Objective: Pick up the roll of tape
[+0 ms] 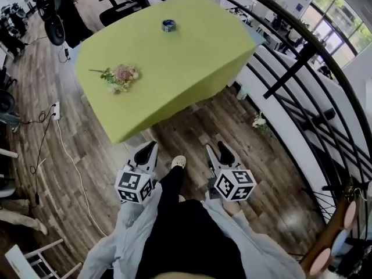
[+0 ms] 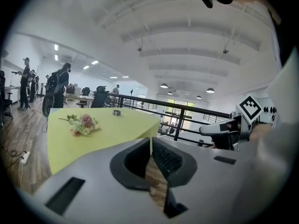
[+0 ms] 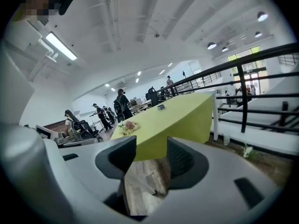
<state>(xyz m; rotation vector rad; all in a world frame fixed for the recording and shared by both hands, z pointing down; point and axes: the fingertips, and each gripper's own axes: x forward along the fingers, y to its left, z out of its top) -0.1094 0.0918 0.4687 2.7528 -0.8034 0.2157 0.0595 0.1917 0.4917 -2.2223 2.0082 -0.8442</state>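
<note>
The roll of tape (image 1: 168,25) is small and dark and lies flat near the far edge of the yellow-green table (image 1: 186,68). It shows tiny in the left gripper view (image 2: 116,112) and the right gripper view (image 3: 160,107). Both grippers hang low over the wooden floor in front of the table's near corner, far from the tape. My left gripper (image 1: 151,149) (image 2: 150,143) is shut with nothing in it. To its right, my right gripper (image 1: 217,150) (image 3: 152,144) stands open and empty.
A bunch of flowers (image 1: 120,77) lies on the table's left part. A black railing (image 1: 302,68) runs along the right. Office chairs (image 1: 116,7) stand behind the table. Cables and a power strip (image 1: 56,110) lie on the floor at left. People (image 2: 56,90) stand far off.
</note>
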